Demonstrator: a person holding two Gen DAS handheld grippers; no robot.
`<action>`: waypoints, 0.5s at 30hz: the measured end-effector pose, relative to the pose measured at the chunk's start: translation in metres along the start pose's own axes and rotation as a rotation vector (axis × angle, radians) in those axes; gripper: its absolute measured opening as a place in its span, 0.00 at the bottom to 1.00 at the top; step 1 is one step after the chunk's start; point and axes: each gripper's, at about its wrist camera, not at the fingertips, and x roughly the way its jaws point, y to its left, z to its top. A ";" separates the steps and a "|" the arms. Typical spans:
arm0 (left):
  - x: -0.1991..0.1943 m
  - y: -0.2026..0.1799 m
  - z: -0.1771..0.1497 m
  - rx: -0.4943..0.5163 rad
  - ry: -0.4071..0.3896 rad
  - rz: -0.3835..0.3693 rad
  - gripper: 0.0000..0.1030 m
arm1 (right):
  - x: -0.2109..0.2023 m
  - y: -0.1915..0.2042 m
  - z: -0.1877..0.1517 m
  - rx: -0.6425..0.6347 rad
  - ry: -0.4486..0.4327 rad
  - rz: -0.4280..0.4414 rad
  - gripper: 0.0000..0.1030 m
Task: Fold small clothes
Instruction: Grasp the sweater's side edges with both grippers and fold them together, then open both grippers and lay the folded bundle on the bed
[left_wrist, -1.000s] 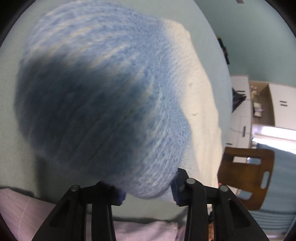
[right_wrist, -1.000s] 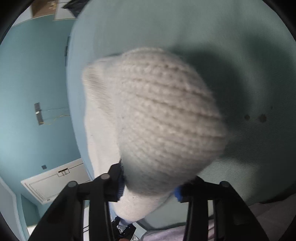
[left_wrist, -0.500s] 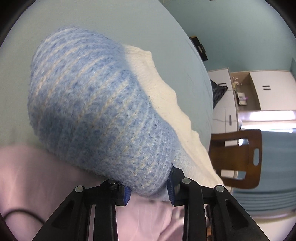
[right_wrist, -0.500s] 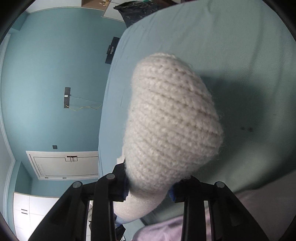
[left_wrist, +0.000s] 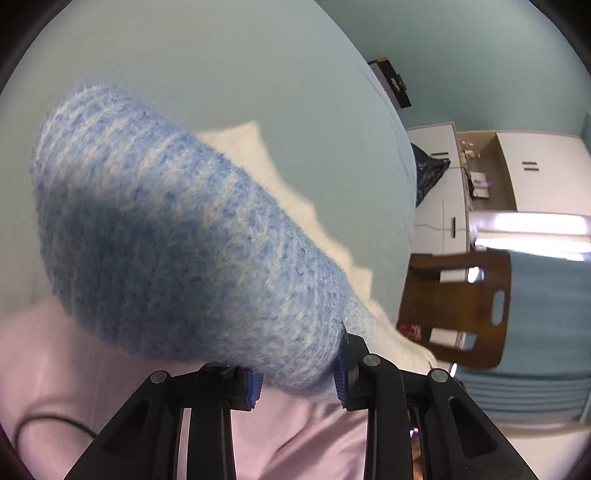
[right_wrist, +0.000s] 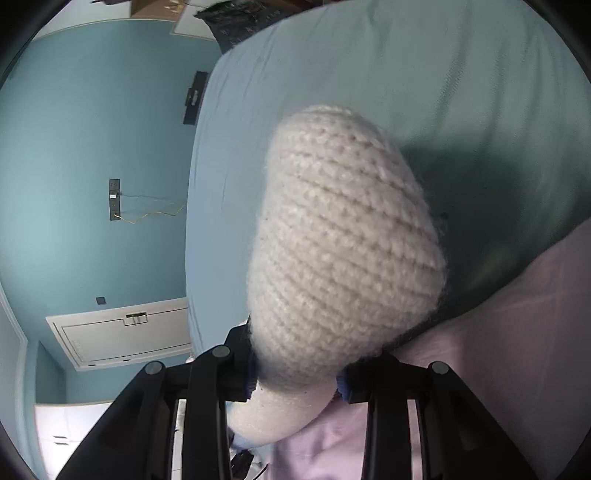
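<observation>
I have my left gripper (left_wrist: 297, 384) clamped on the blue end of the knitted garment (left_wrist: 192, 236) and my right gripper (right_wrist: 295, 380) on its cream end, holding it stretched ahead above the bed (left_wrist: 221, 74) for folding.

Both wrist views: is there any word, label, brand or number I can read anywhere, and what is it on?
No text can be read in either view.
Red item beside the wooden chair: may carry print, too blurred to read.
Dark plate on the blue wall: any marking is too small to read.
Knit garment, blue part and cream part: no tag or label showing.
</observation>
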 end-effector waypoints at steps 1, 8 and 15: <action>0.004 -0.012 0.021 -0.004 -0.008 0.006 0.28 | 0.006 0.015 0.008 -0.009 0.010 -0.006 0.26; 0.059 -0.022 0.158 -0.126 -0.093 0.080 0.77 | 0.103 0.094 0.106 0.022 0.112 -0.003 0.59; 0.071 -0.010 0.136 0.063 -0.126 0.285 0.88 | 0.136 0.073 0.140 -0.165 0.048 -0.115 0.75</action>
